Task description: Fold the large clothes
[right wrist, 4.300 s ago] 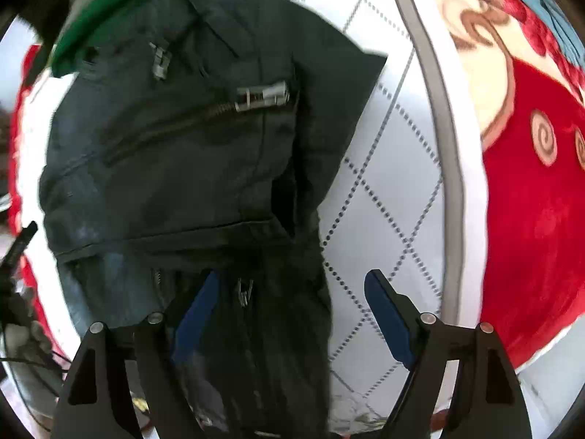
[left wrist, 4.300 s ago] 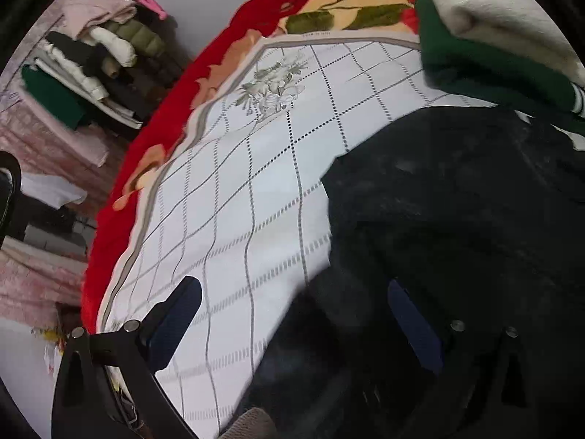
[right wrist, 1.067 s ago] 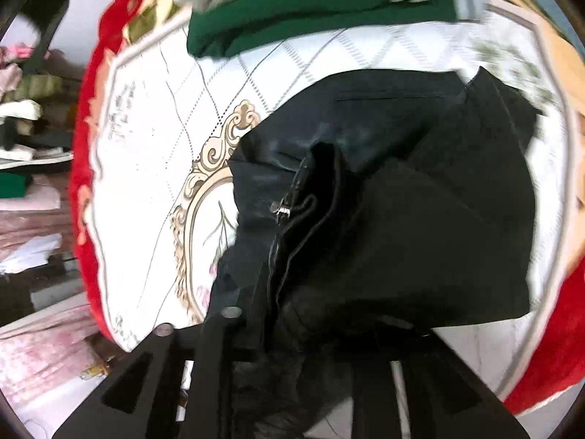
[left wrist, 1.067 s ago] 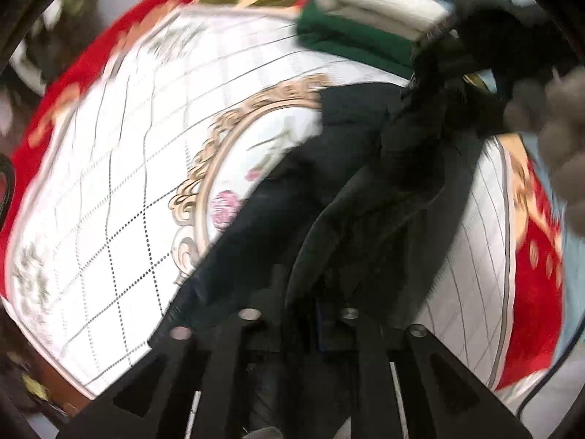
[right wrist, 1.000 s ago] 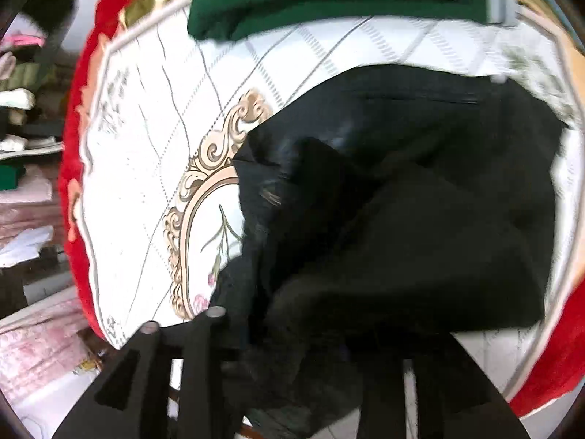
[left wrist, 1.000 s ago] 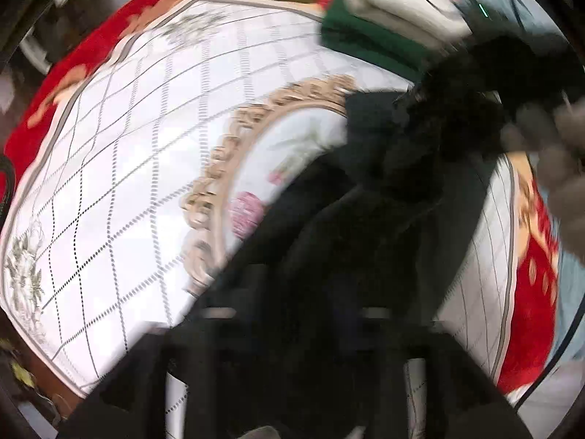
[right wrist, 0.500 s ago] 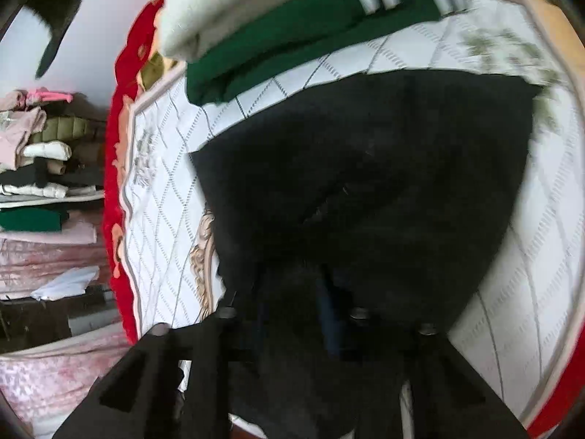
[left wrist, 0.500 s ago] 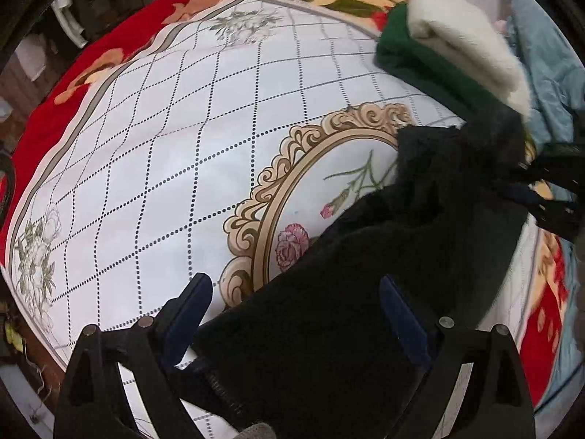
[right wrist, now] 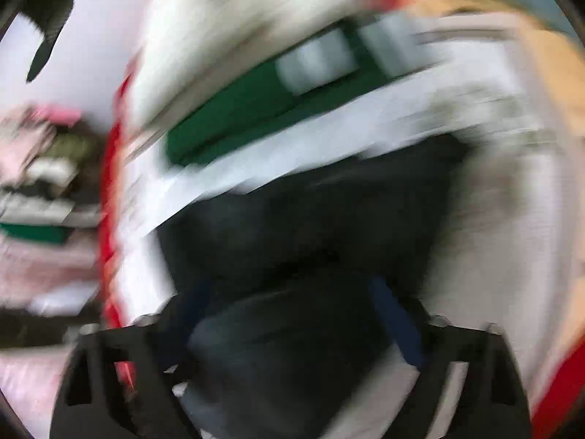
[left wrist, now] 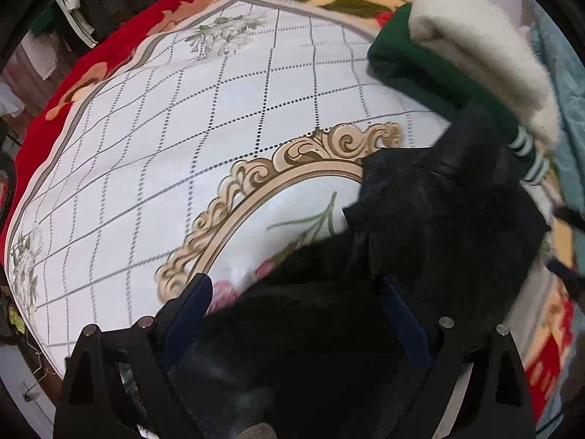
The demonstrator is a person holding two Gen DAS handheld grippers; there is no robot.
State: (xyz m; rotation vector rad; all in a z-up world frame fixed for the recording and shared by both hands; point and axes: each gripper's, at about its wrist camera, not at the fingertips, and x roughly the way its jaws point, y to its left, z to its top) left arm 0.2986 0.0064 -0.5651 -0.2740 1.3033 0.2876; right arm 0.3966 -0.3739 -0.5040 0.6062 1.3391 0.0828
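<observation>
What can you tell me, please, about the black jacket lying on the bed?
The black jacket lies in a loose, crumpled heap on the white quilted bedspread, covering part of its gold-framed rose medallion. It looks like dark, slightly shiny fabric, thick and creased, with a seamed edge showing near the top. Its far end reaches the folded green garment that carries a cream one. The left gripper hangs over its near part with jaws spread; the right wrist view is too blurred to add detail.

Left hand-held gripper (left wrist: 294,301), black angular frame, navy finger pads (left wrist: 190,301) (silver screws), right hand-held gripper (right wrist: 292,305) alike
</observation>
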